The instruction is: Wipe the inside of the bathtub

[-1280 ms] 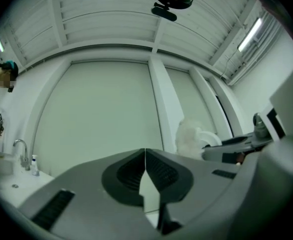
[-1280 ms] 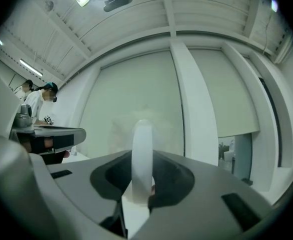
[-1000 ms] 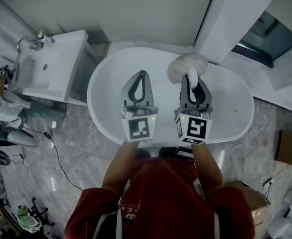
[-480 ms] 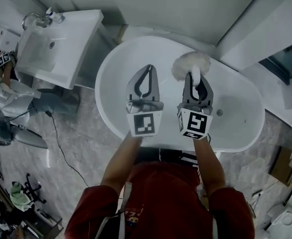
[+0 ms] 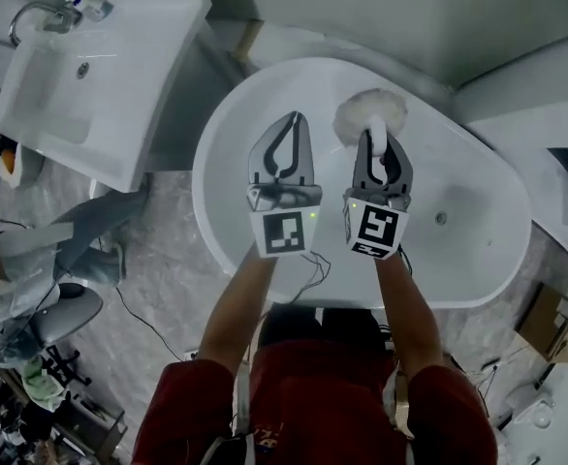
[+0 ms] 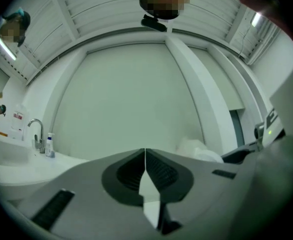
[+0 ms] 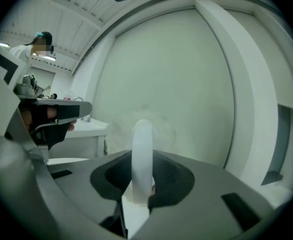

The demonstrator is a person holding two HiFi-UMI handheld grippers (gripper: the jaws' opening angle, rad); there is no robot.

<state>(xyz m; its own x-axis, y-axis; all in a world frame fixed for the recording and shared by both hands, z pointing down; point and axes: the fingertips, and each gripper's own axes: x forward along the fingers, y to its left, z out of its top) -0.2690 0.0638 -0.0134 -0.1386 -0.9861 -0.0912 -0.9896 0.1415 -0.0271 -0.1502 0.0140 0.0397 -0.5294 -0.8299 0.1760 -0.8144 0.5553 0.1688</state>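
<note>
Left hand-held gripper [image 6: 145, 153] closed, empty; right [image 7: 142, 184] clamps duster handle [image 7: 142, 149]; overhead: fluff [image 5: 369, 116] over bathtub [image 5: 478, 216]

The bathtub [image 5: 224, 163] is white and oval, and its smooth inside lies under the right gripper [image 5: 375, 141]. A small round drain [image 5: 440, 218] sits to the right of this gripper. The brush [image 5: 369, 116] has a fluffy white head just beyond the jaw tips. Its white handle [image 7: 142, 159] is clamped between the jaws.
</note>
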